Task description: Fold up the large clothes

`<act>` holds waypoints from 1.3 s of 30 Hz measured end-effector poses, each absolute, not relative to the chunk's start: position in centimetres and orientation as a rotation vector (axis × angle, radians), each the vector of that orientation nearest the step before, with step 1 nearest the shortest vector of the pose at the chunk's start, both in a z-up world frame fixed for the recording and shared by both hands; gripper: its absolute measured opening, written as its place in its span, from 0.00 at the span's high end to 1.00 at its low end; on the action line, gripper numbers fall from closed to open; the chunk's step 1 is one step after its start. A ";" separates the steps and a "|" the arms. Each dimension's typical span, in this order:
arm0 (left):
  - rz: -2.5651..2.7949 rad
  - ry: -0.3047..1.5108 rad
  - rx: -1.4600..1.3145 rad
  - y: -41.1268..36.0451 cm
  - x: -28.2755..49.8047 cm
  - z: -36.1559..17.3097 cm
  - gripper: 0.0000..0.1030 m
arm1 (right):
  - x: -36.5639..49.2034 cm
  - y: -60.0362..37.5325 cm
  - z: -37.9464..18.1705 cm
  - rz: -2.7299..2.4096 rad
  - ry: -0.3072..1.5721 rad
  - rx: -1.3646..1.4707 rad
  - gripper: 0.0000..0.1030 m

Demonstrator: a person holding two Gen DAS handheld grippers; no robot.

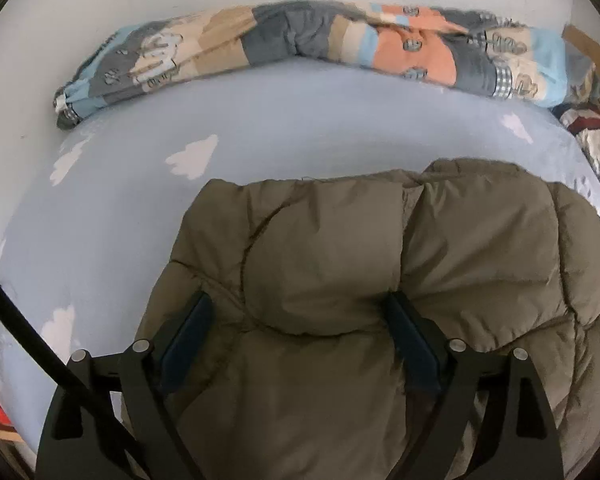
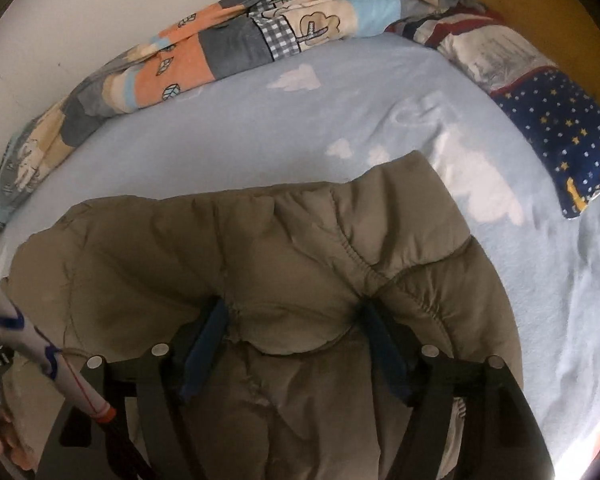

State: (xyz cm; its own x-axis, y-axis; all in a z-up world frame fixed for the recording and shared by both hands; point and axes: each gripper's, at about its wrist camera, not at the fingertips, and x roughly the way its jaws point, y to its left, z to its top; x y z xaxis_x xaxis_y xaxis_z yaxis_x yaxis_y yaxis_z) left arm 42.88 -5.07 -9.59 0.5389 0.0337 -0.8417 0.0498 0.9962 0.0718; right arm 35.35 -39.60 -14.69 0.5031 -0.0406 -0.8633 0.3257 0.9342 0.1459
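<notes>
On the cloud-print bed (image 1: 260, 140), 6 o'clock | olive puffer jacket (image 1: 340, 260) folded into a bundle | left claw (image 1: 300, 320) and right claw (image 2: 292, 324) spread wide, each straddling a padded fold, pinching nothing | step: likely pressing flat | next: close, fold toward 12 o'clock.

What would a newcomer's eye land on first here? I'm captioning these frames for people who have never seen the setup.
First, the puffy olive-brown jacket filling the foreground on the pale blue cloud-print sheet, bulging between the spread fingers of the left gripper and the right gripper. Next, the colourful patchwork quilt rolled along the white wall behind, and the navy star-print pillow to the right.
</notes>
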 end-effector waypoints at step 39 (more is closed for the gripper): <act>0.071 0.938 0.122 -2.6 23.9 -10.2 0.12 | 16.1 -34.8 -15.7 -0.188 0.972 0.267 0.12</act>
